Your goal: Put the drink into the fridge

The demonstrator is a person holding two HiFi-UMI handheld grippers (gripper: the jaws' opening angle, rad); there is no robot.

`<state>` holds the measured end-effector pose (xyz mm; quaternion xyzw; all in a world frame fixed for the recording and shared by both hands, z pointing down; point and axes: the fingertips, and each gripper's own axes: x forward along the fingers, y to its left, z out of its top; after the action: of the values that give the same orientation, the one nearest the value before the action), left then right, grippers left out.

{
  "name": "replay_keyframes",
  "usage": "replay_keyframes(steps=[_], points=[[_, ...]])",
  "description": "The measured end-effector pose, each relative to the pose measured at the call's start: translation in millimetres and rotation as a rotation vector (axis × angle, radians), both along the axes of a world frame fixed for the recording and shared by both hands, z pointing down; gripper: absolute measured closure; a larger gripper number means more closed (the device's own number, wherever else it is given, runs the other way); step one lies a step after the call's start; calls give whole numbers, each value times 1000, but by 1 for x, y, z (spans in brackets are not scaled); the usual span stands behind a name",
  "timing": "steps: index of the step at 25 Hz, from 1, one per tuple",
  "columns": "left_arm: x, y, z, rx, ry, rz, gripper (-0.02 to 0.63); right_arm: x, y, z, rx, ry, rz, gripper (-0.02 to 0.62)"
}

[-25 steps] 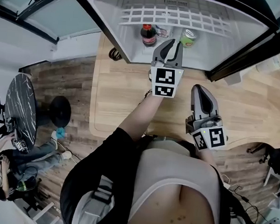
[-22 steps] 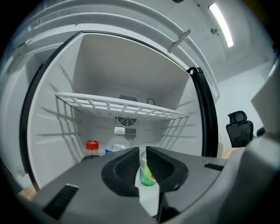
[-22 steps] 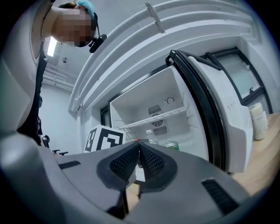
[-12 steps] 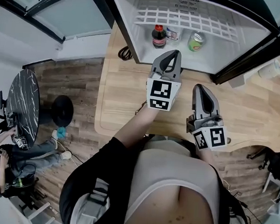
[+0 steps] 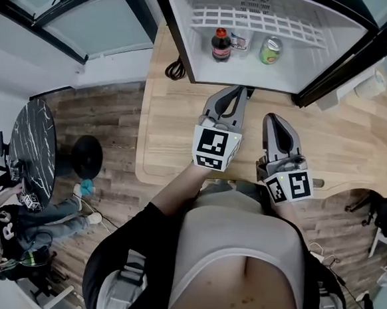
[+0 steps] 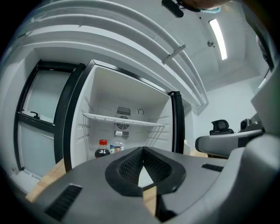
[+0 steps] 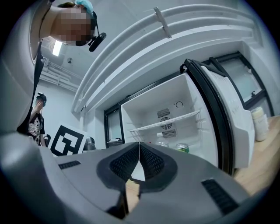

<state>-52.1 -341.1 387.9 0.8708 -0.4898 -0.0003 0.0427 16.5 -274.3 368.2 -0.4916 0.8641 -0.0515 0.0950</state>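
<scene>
Standing in the fridge: cola bottle, green can. Both left tongs and right tongs are pressed together, empty.

Ahead of the left gripper, itself matt grey plastic, we see the fridge's smooth white plastic walls, a white coated wire shelf, a glossy plastic cola bottle and a shiny green metal can. Beneath it lies a pale, smooth wooden tabletop.
</scene>
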Motion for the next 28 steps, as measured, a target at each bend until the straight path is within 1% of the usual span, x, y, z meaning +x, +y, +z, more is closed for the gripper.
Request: replay_keyframes(steps=[4, 7, 12, 17, 22, 26, 28], points=[[-4, 16, 2, -13, -1, 12, 600, -6, 7, -6, 19, 10, -14, 568], [-7, 27, -2, -2, 12, 5, 600, -9, 11, -11, 34, 14, -28, 568], [-5, 45, -10, 14, 2, -9, 600, -10, 26, -15, 50, 16, -54, 568], [10, 72, -12, 7, 8, -5, 600, 2, 52, -19, 59, 30, -64, 568], [28, 108, -18, 26, 16, -13, 600, 25, 84, -17, 43, 17, -59, 568], [44, 140, -16, 14, 20, -12, 600, 31, 123, -30, 135, 127, -73, 568], [50, 158, -18, 15, 30, -16, 600, 32, 141, -33, 142, 130, -96, 568]])
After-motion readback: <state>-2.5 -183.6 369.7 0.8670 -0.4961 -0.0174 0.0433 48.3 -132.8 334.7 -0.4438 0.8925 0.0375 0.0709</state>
